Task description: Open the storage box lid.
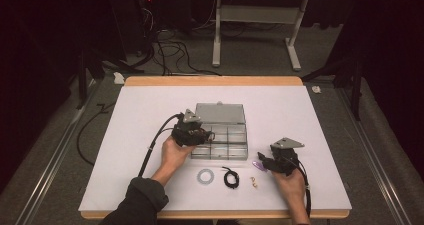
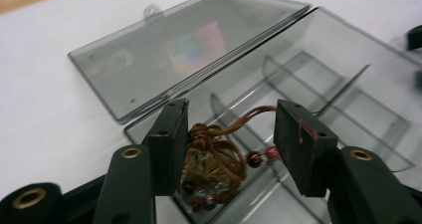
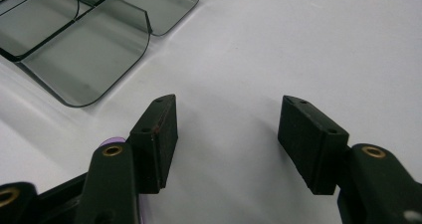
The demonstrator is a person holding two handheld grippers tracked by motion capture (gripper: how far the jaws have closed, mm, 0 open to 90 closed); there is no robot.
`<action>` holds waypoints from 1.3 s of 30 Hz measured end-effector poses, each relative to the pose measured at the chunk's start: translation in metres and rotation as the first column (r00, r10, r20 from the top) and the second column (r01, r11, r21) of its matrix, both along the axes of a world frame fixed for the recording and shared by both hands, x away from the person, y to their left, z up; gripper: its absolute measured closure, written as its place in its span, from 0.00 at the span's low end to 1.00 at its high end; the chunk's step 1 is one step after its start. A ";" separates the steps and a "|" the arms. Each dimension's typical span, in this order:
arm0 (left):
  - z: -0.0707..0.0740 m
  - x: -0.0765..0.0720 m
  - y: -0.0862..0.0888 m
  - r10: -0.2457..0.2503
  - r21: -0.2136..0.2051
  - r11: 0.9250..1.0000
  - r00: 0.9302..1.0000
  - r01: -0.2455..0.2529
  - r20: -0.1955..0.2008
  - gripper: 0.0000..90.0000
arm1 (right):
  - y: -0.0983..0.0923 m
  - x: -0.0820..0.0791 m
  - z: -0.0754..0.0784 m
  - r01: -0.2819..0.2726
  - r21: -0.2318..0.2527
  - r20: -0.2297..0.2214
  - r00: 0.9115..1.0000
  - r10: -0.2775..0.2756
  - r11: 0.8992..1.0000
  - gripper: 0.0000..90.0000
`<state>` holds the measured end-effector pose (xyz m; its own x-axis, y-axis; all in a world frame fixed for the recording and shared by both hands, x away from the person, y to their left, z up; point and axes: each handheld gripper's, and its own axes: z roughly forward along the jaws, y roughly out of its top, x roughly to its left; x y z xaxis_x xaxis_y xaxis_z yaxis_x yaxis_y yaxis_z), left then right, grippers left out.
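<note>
White table (image 1: 150,185), open tongs (image 2: 226,134), corded charm (image 2: 214,167)

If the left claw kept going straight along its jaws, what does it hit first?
Likely the brown corded bracelet lying between the open left claw, then the floor of the clear box compartment under it. Depth is hard to judge.

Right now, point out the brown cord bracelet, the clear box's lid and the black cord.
brown cord bracelet (image 2: 214,167), left gripper view, on its knotted coil.
clear box's lid (image 2: 189,50), left gripper view, middle of the open panel.
black cord (image 1: 230,177), high view, on its coiled middle.
</note>
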<state>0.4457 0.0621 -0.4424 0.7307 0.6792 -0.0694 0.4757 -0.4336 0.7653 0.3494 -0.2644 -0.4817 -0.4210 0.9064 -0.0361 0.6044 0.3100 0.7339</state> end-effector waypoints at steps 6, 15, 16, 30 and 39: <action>0.003 -0.001 0.005 0.001 -0.025 1.000 1.000 -0.001 0.010 0.53 | 0.000 0.000 0.000 0.000 0.000 0.000 1.000 0.000 1.000 0.46; 0.015 -0.008 0.004 -0.018 -0.051 0.999 0.998 0.021 0.056 0.55 | 0.000 0.000 0.000 0.000 0.000 0.000 1.000 0.000 1.000 0.46; 0.015 -0.010 0.003 -0.024 -0.047 0.999 0.998 0.027 0.058 0.55 | 0.000 0.000 0.000 0.000 0.000 0.000 1.000 0.000 1.000 0.46; 0.007 -0.016 -0.021 -0.074 -0.018 0.997 0.997 0.074 0.022 0.64 | 0.000 0.000 0.000 0.001 0.002 -0.003 1.000 -0.001 1.000 0.46; -0.002 -0.013 -0.029 -0.047 0.028 0.999 0.999 0.047 0.017 0.60 | 0.000 0.000 0.000 0.002 0.002 -0.002 1.000 -0.002 1.000 0.46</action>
<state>0.4327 0.0329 -0.4447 0.7626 0.6457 -0.0377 0.4409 -0.4763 0.7608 0.3493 -0.2643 -0.4817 -0.4196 0.9071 -0.0336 0.6061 0.3075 0.7335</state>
